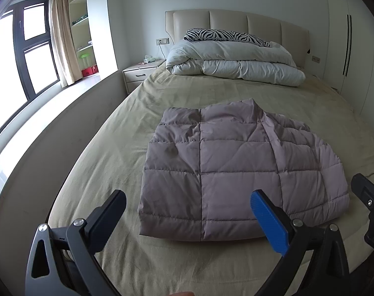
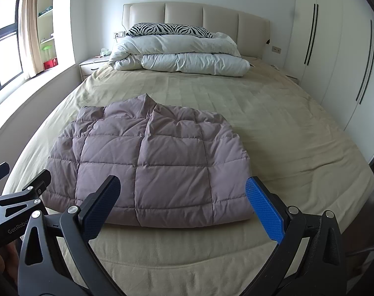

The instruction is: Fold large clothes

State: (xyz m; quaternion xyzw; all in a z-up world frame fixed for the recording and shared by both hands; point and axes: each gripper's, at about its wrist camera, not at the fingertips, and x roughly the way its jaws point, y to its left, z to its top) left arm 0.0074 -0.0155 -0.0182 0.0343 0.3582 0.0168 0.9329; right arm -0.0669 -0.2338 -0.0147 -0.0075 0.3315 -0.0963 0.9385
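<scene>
Jacket (image 1: pixel 236 172) lies folded on the bed (image 1: pixel 113 148): puffy, light, slick, likely springy. Pinch the near hem. Left gripper (image 1: pixel 189 222) and right gripper (image 2: pixel 184 209) gape empty.

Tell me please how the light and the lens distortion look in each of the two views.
Left wrist view: the window is overexposed to white, the bed edge bows from fisheye, corners vignette dark. Right wrist view: light is softer and even, the jacket is sharp, the wardrobe lines curve.
</scene>
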